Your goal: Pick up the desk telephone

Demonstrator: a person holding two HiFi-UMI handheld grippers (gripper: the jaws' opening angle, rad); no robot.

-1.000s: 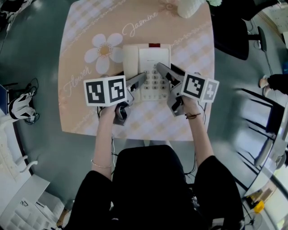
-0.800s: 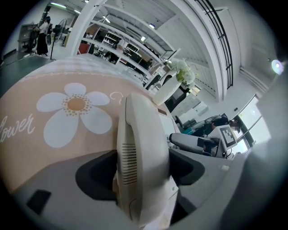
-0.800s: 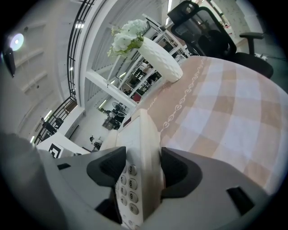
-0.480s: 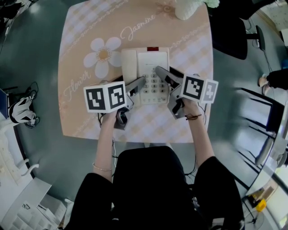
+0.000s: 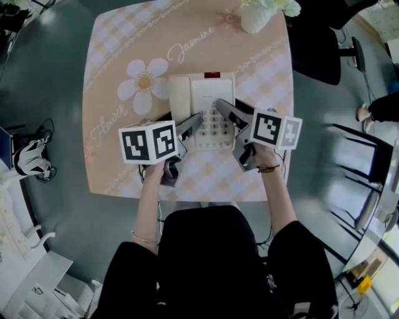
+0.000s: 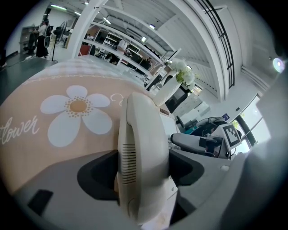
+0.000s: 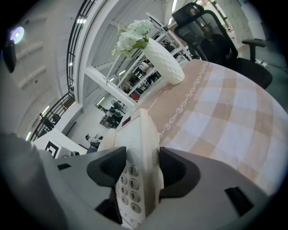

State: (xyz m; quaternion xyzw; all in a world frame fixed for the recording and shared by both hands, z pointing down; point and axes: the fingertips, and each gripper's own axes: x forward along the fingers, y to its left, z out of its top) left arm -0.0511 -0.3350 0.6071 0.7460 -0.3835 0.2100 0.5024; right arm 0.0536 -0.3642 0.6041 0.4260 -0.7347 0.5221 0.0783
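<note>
The cream desk telephone [image 5: 212,99] lies in the middle of the table, with its handset [image 5: 179,96] in the cradle on the left side. My left gripper [image 5: 194,118] is shut on the phone's left side; in the left gripper view the handset [image 6: 144,143] fills the gap between the jaws of the left gripper [image 6: 143,173]. My right gripper [image 5: 223,104] is shut on the phone's right edge. In the right gripper view the telephone [image 7: 144,134] stands clamped in the right gripper [image 7: 137,173], its keypad [image 7: 128,191] showing on the left face.
The table carries a peach checked tablecloth [image 5: 124,50] with a white daisy print [image 5: 144,82]. A white vase [image 5: 259,15] of flowers stands at the far edge. A black office chair [image 5: 318,43] is beyond the far right corner, and grey floor surrounds the table.
The whole scene has slid slightly down in the head view. Both grippers stay clamped on the telephone; it shows no clear shift against the tablecloth.
</note>
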